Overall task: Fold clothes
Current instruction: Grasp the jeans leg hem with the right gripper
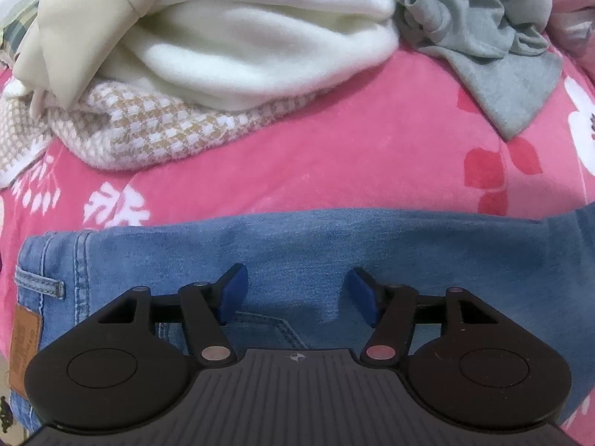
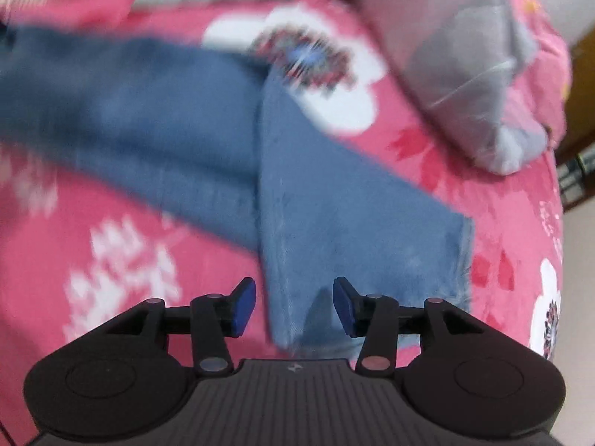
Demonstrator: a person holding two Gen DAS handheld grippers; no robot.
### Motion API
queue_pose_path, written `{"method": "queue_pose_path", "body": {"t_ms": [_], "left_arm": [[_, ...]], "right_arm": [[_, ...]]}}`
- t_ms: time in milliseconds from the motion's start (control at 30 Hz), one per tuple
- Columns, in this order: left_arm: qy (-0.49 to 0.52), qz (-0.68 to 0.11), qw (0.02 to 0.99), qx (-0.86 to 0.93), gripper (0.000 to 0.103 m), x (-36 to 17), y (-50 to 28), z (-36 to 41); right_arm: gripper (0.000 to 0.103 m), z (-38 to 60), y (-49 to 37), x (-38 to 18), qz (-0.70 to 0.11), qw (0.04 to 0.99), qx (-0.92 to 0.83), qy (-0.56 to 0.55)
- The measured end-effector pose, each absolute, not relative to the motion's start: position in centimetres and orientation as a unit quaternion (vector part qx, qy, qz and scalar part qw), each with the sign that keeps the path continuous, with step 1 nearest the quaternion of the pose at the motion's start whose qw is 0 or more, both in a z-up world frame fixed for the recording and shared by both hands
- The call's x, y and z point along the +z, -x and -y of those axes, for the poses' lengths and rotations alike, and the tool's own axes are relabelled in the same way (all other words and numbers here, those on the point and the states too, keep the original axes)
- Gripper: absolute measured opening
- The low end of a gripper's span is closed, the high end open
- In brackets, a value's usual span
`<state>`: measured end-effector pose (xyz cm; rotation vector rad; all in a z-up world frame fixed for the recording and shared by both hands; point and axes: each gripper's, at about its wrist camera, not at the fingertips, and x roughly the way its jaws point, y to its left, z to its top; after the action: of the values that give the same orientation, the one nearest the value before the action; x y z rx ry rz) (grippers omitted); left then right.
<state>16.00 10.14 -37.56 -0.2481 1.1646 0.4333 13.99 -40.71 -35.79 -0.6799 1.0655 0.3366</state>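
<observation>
Our left gripper (image 1: 295, 295) hangs over the waist end of the jeans (image 1: 297, 245), blue pads parted and gripping nothing, the denim lying flat beneath the gap. Our right gripper (image 2: 293, 306) is likewise released, its jaws standing apart over the hem end of a trouser leg (image 2: 353, 223); a ridge of cloth rises between the pads, but they do not press on it. The right view is blurred, so we cannot read the hem's edge finely. The jeans lie stretched across the pink floral blanket (image 1: 334, 156), one leg already doubled over the other in the right view. To fold well, we judge that both grippers should pinch both layers at once, hem and waistband, then lift evenly so the legs do not slide apart. Beyond the jeans wait a white fleece (image 1: 260, 48), a houndstooth knit (image 1: 156, 130) and a grey garment (image 1: 502, 55).
</observation>
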Motion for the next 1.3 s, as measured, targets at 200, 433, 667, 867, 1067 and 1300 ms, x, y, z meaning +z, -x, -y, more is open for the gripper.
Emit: {"method": "queue_pose_path", "body": {"t_ms": [200,433,667,867,1067,1300], "left_arm": [[0.112,-0.544,0.807,0.201,0.062,-37.7,-16.0,-10.2],[0.11,-0.546,0.808,0.192,0.062,-37.6,-16.0,-10.4],[0.106,-0.551,0.808,0.18,0.062,-37.4,-16.0,-10.7],[0.101,-0.557,0.807,0.17,0.062,-37.3,-16.1,-10.9],[0.087,-0.567,0.803,0.161,0.063,-37.4,-16.7,-10.8],[0.073,-0.58,0.796,0.158,0.064,-37.5,-17.2,-10.6]], "right_arm": [[0.008,42.5,-14.9,-36.1,-0.486,0.81,0.082,0.319],[0.006,46.1,-17.1,-22.7,-0.466,0.855,0.06,0.222],[0.005,49.5,-21.2,-11.9,-0.514,0.843,0.098,0.128],[0.005,51.7,-23.5,-10.7,-0.61,0.784,0.115,0.006],[0.005,54.5,-26.5,-15.7,-0.666,0.74,0.084,-0.038],[0.006,57.2,-35.3,-28.8,-0.73,0.678,0.07,-0.057]]}}
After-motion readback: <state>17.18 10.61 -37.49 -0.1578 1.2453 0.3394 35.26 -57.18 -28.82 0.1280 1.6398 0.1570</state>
